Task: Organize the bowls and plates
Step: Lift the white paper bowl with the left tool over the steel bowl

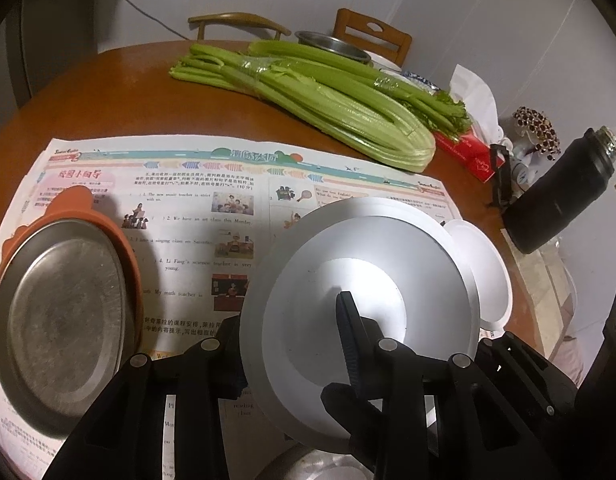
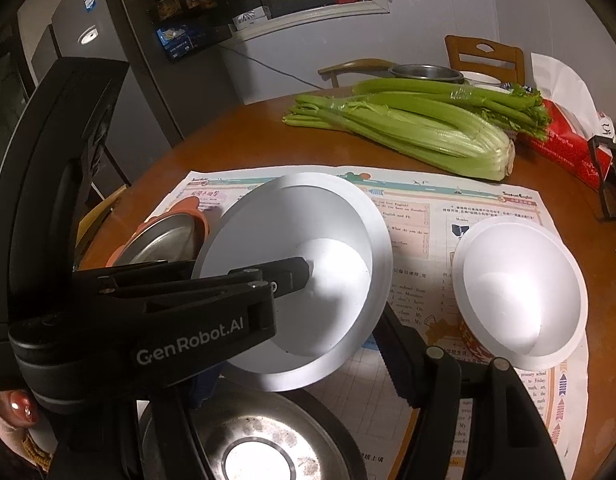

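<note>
Left tool (image 2: 303,276) clamps white bowl (image 2: 308,224) rim; right tool's (image 2: 440,364) state unclear.

The steel bowl (image 2: 251,440) at the tabletop's near edge is cut off by the bottom of the right wrist view. One of the left gripper's fingers (image 1: 350,344) shows inside the large white bowl (image 1: 360,308); the other is hidden behind its wall. Small newspaper (image 1: 179,216) print is unreadable.

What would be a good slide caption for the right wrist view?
Left gripper holds a tilted white bowl above a steel bowl; another white bowl rests on newspaper.
</note>
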